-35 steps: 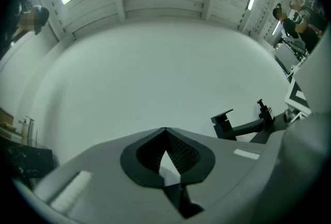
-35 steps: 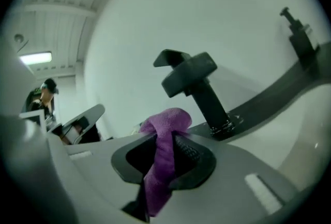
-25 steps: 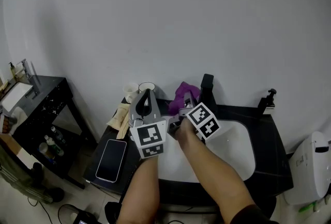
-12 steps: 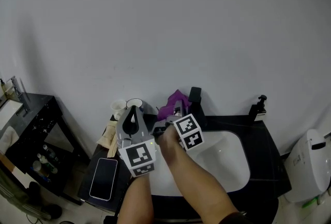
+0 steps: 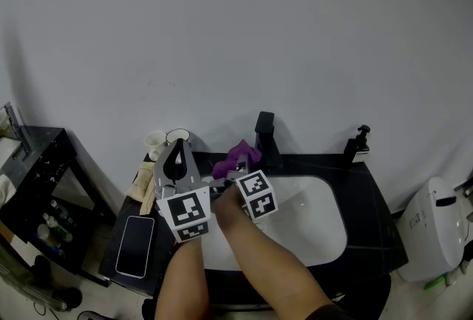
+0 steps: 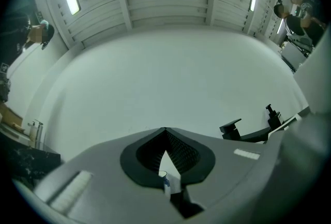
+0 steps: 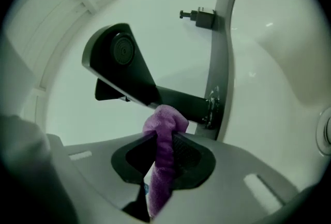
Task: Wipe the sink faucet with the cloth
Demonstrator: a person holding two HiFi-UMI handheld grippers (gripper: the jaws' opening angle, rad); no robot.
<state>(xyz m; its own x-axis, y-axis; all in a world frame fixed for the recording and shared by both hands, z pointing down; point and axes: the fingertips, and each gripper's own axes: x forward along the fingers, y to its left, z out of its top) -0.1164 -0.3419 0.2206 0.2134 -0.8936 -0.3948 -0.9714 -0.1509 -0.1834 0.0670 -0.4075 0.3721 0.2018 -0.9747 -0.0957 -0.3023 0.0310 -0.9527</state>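
"Black counter (image 5: 373, 200) along a plain white wall (image 5: 236, 30), with a white sink (image 5: 318, 226) set into it. What's closest to you?"

"The left gripper (image 5: 179, 150), over the counter's left part. It's tipped upward, and its jaws are pressed together with nothing between them. A phone (image 5: 134, 236) lies flat on the counter to its left."

"And the other one?"

"The right gripper (image 5: 230, 176) is at the sink's back left corner. Its jaws are clamped on a purple cloth (image 5: 238, 156), and a bunch of the cloth pokes out past the tips."

"Where's that against the tap?"

"The black faucet (image 5: 264, 135) stands just behind, at the sink's back rim. The cloth sits just left of its base, but I can't tell whether they touch. Farther back, two cups (image 5: 177, 137) stand by the wall on the left. A black soap pump (image 5: 358, 143) is off to the right."
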